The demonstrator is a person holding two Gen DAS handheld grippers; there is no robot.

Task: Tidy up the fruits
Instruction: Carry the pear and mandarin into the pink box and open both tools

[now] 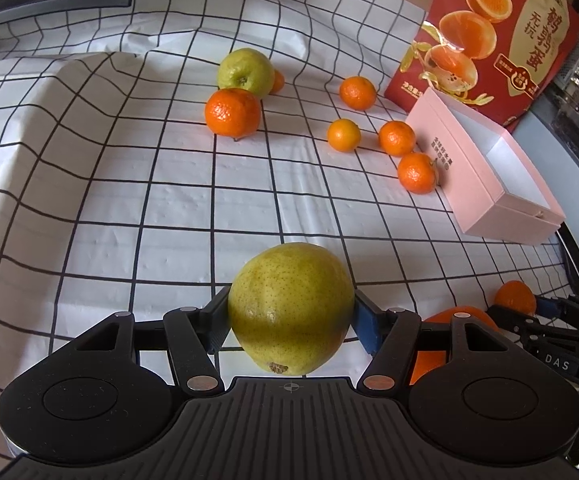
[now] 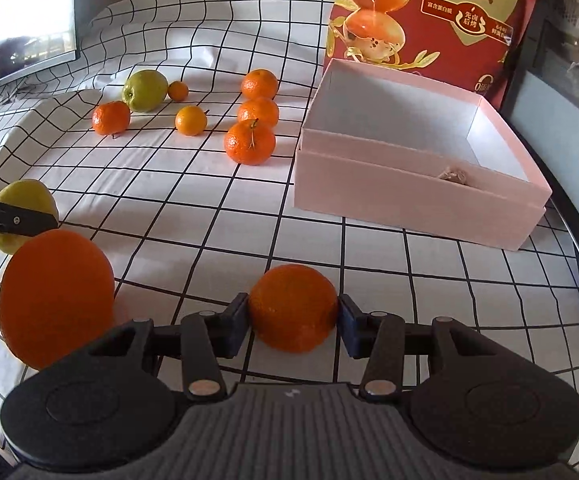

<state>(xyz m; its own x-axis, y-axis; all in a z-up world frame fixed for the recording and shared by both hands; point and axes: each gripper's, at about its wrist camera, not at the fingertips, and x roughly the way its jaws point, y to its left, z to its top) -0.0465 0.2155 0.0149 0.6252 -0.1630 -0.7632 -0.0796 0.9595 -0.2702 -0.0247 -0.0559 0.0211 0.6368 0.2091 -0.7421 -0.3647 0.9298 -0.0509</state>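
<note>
1. The left gripper [image 1: 291, 320] is clamping a yellow-green pear [image 1: 291, 308] between its pads, seemingly just off the cloth.
2. The right gripper [image 2: 292, 318] is pinching a mandarin [image 2: 292, 307], with a large orange [image 2: 55, 298] sitting just to its left.
3. Both should be carrying their fruit gently, high over the wall of the pink box [image 2: 409, 196] lying open to the far right.
4. Loose mandarins [image 2: 250, 142] and a green apple [image 2: 145, 90] are lying farther off on the checked cloth [image 2: 193, 200], wrinkled at the back, with a red carton [image 2: 429, 20] standing behind the box.
</note>
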